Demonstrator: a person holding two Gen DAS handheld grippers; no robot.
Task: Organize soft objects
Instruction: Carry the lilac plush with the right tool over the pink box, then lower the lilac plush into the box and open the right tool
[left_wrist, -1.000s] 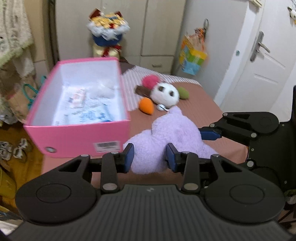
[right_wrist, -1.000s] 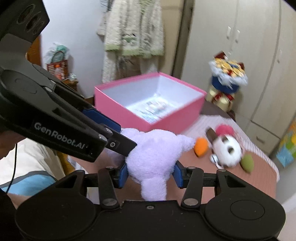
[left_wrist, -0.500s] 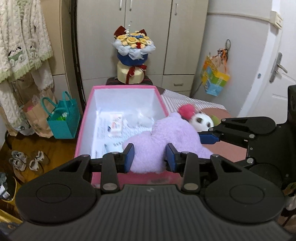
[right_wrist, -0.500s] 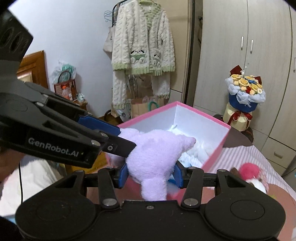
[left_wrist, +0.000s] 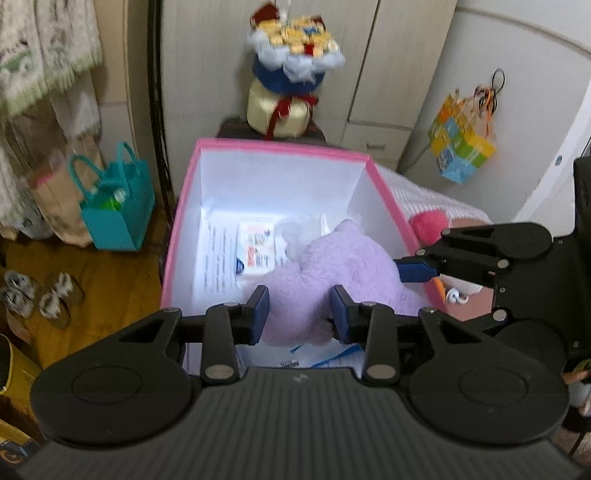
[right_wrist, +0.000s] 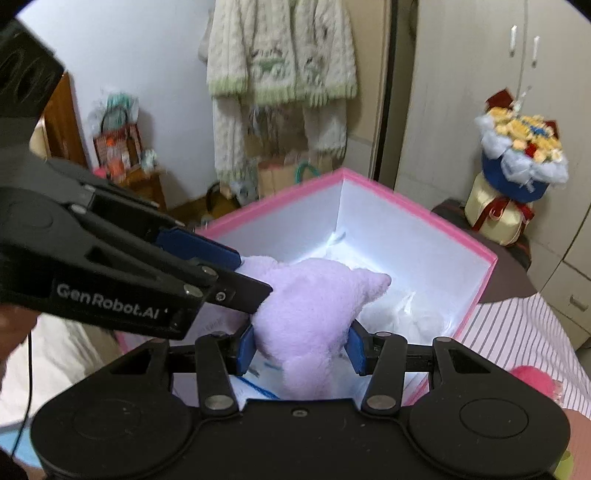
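Observation:
A lilac plush toy (left_wrist: 343, 269) hangs over the open pink box (left_wrist: 280, 153), held from two sides. My left gripper (left_wrist: 300, 314) is shut on its near end, blue pads pressed into the fur. My right gripper (right_wrist: 301, 347) is shut on the toy's (right_wrist: 314, 299) other end, above the box's (right_wrist: 417, 210) white inside. Each gripper shows in the other's view: the right one (left_wrist: 421, 271) at the right, the left one (right_wrist: 236, 275) at the left. White fluffy items (right_wrist: 410, 314) and printed papers (left_wrist: 236, 254) lie on the box floor.
A pink pompom (left_wrist: 430, 225) and other small toys lie on the striped bed cover (right_wrist: 524, 332) right of the box. A flower bouquet (left_wrist: 291, 70) stands on a stool behind it. A teal bag (left_wrist: 118, 206) and slippers (left_wrist: 37, 295) are on the floor at the left.
Both grippers carried the lilac plush from the bed surface leftward to above the box opening. The grips stayed the same.

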